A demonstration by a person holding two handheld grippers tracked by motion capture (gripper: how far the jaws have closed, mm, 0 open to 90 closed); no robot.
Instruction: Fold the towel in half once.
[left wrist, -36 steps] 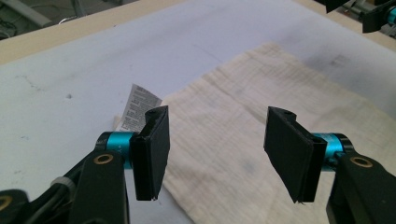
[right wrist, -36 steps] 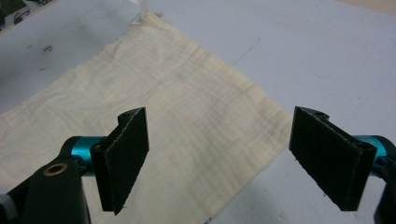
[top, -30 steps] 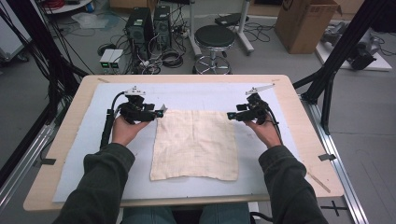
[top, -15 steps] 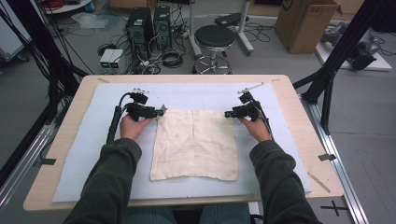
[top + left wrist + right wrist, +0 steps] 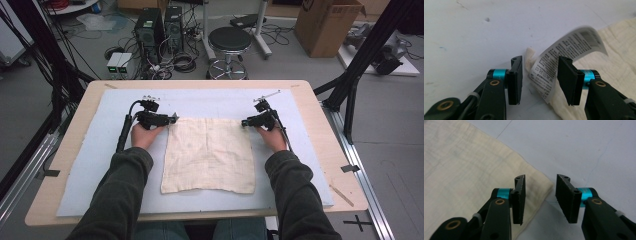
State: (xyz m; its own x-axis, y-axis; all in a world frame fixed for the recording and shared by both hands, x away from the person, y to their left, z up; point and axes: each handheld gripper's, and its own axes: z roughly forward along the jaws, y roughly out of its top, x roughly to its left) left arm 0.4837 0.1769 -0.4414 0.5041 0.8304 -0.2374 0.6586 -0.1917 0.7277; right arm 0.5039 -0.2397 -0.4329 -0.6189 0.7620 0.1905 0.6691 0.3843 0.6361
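Observation:
A cream cloth [image 5: 209,154] lies flat on the pale mat [image 5: 100,165] in the middle of the table. My left gripper [image 5: 172,119] is at the cloth's far left corner, open. In the left gripper view the cloth corner [image 5: 530,56] and its printed care label [image 5: 564,56] stand between the jaws of the left gripper [image 5: 539,80]. My right gripper [image 5: 244,122] is at the far right corner, open. In the right gripper view the right gripper [image 5: 540,198] straddles the cloth [image 5: 469,170] at its corner, and the jaws stand apart over the tip.
The wooden table [image 5: 320,115] carries the mat, with bare mat on both sides of the cloth. A cable [image 5: 122,135] trails from the left gripper along the person's forearm. Behind the table stand a stool [image 5: 229,42], computer towers [image 5: 162,22] and a cardboard box [image 5: 327,22].
Both grippers have moved away from the person toward the cloth's far corners and closer to them. The cloth lies as before.

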